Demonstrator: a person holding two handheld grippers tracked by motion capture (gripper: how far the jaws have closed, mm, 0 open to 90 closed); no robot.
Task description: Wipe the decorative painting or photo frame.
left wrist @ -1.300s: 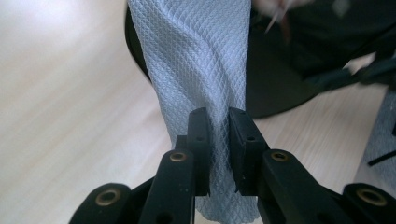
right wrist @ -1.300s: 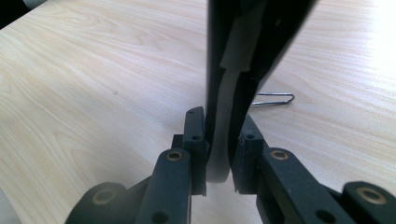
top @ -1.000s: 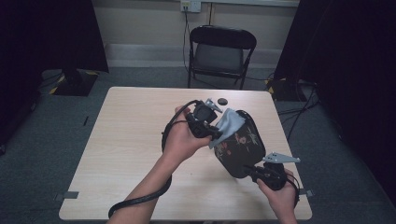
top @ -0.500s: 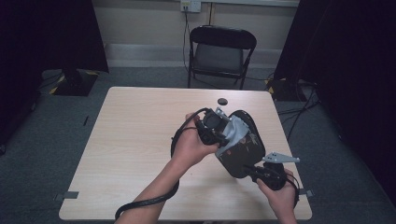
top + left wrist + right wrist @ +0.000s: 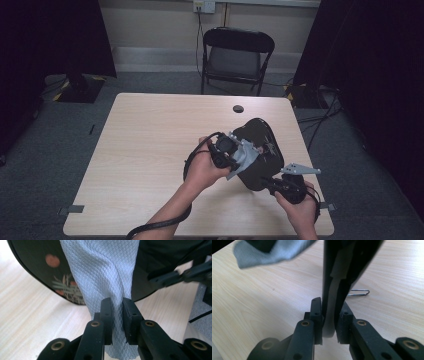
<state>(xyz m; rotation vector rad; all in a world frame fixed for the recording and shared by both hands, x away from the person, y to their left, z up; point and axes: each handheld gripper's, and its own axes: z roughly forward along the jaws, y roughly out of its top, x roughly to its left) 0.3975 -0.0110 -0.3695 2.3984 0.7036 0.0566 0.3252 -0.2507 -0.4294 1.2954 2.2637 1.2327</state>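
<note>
A black tray [image 5: 262, 145] with a flower pattern is held tilted above the table. My right gripper [image 5: 274, 183] is shut on its near rim; in the right gripper view the pads of the right gripper [image 5: 329, 315] clamp the tray's thin edge [image 5: 334, 277]. My left gripper [image 5: 231, 152] is shut on a grey cloth [image 5: 245, 159] that lies against the tray's face. In the left gripper view the left gripper [image 5: 117, 312] pinches the cloth [image 5: 100, 270] in front of the tray [image 5: 37, 262].
The light wooden table [image 5: 150, 150] has a small dark round hole or disc [image 5: 238, 108] near its far edge. A bent wire clip [image 5: 359, 293] lies on the wood under the tray. A black folding chair [image 5: 235, 55] stands behind the table.
My left hand has come down and nearer along the tray's face, drawing the cloth with it. The right hand and the tray have stayed in place.
</note>
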